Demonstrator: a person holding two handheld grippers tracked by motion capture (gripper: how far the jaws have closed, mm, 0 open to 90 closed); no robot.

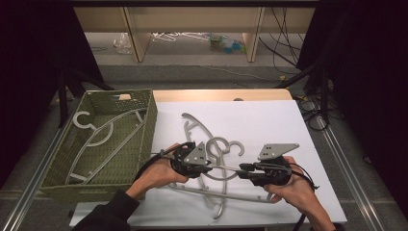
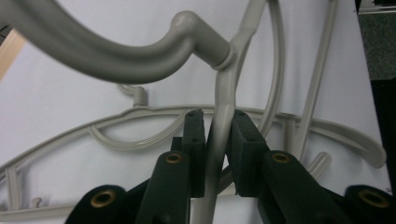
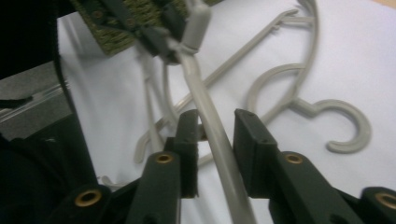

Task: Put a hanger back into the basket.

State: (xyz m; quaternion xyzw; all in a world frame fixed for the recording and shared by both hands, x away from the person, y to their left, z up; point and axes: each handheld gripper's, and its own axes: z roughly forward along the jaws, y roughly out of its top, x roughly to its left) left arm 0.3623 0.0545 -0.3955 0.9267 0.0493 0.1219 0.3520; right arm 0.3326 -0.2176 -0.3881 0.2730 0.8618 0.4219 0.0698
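A grey plastic hanger (image 1: 228,168) is lifted a little above the white table top (image 1: 269,120), over other hangers. My left gripper (image 1: 214,168) is shut on its arm just below the hook's neck; in the left gripper view the pads (image 2: 200,140) squeeze that arm (image 2: 223,93) inside my left gripper (image 2: 217,114). My right gripper (image 1: 243,168) faces it from the right. Its jaws (image 3: 217,116) stand to either side of the same hanger's bar (image 3: 205,102), with a gap on each side, so it is open.
A green woven basket (image 1: 150,120) stands at the left with one hanger (image 1: 106,130) inside. More grey hangers (image 1: 199,126) lie in a tangle on the table, one (image 1: 231,193) near the front edge. The far right of the table is bare.
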